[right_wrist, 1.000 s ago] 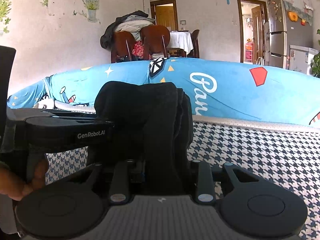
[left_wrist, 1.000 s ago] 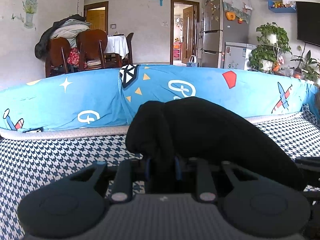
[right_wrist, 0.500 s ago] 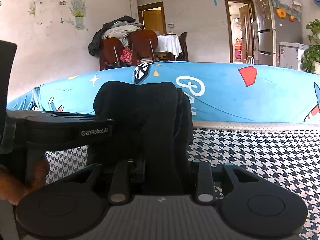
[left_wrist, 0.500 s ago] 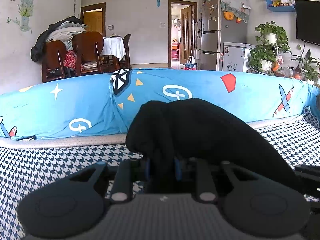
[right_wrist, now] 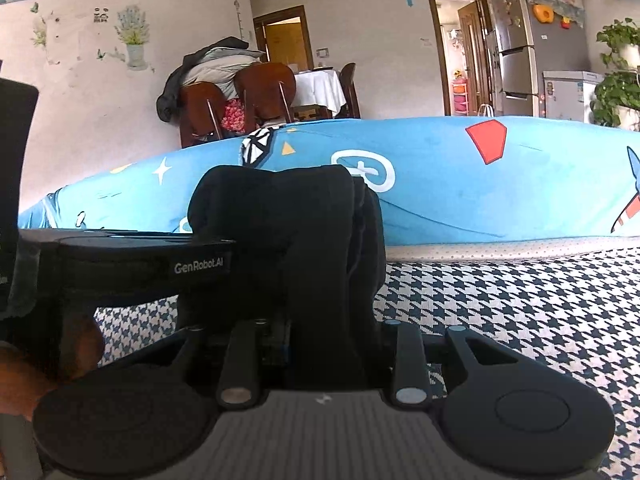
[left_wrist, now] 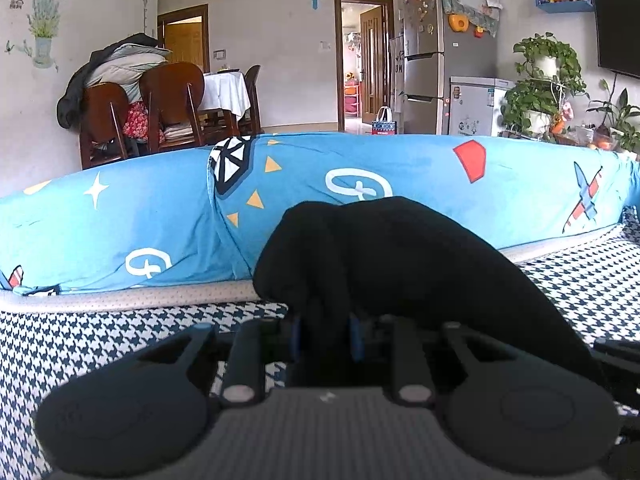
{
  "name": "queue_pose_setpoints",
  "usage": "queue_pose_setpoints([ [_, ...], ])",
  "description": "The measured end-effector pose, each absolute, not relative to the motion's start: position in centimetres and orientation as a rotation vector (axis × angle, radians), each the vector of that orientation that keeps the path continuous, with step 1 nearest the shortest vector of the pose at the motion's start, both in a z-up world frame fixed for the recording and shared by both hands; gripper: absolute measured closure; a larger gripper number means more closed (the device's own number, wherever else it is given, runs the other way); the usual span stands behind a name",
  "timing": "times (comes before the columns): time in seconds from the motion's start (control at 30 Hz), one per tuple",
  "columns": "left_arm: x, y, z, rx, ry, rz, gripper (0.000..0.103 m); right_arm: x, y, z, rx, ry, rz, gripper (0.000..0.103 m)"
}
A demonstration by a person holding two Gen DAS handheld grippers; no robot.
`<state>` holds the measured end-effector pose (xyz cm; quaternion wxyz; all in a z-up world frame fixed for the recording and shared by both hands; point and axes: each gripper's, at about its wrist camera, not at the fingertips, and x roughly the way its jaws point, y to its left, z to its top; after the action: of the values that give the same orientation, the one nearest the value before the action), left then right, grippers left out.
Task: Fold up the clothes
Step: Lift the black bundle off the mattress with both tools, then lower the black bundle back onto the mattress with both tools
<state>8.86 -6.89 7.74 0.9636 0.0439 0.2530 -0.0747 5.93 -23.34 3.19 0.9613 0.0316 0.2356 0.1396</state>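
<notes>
Houndstooth bed (left_wrist: 100, 344): both claws, L (left_wrist: 326, 328) & R (right_wrist: 320, 336), clamp black garment (left_wrist: 400, 264).

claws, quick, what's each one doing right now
Left claw: closed on a bunch of the black garment.
Right claw: closed on a thicker fold of the same black garment.

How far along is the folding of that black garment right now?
Mid-fold. Done: the black garment looks already bunched or doubled over. In hand: the left gripper and right gripper each clamp a bundle of it above the houndstooth surface. Left: laying it down flat and releasing.
</notes>
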Motion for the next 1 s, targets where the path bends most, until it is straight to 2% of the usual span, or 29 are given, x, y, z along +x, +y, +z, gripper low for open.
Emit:
queue_pose_setpoints([
  [0.43, 12.6, -7.0, 4.9, 0.110, 0.573, -0.150, 0.081, 9.1, -23.1, 1.1, 0.109, 0.558, 0.245, 0.072],
  [0.57, 13.6, -6.5, 3.5, 0.092, 0.616, -0.153, 0.077, 9.9, -23.2, 0.2, 0.090, 0.623, 0.206, 0.068],
  [0.63, 13.8, -5.9, 3.2, 0.080, 0.623, -0.131, 0.070, 10.0, -23.6, 0.2, 0.095, 0.638, 0.188, 0.062],
  [0.7, 13.9, -5.0, 3.3, 0.049, 0.620, -0.108, 0.058, 9.6, -24.2, 0.6, 0.098, 0.623, 0.175, 0.057],
  [0.8, 14.2, -3.5, 3.5, -0.003, 0.618, -0.080, 0.055, 9.0, -25.0, 1.4, 0.099, 0.594, 0.156, 0.053],
  [1.0, 15.0, -2.0, 2.8, -0.058, 0.644, -0.059, 0.054, 8.1, -26.2, 2.7, 0.085, 0.532, 0.148, 0.053],
])
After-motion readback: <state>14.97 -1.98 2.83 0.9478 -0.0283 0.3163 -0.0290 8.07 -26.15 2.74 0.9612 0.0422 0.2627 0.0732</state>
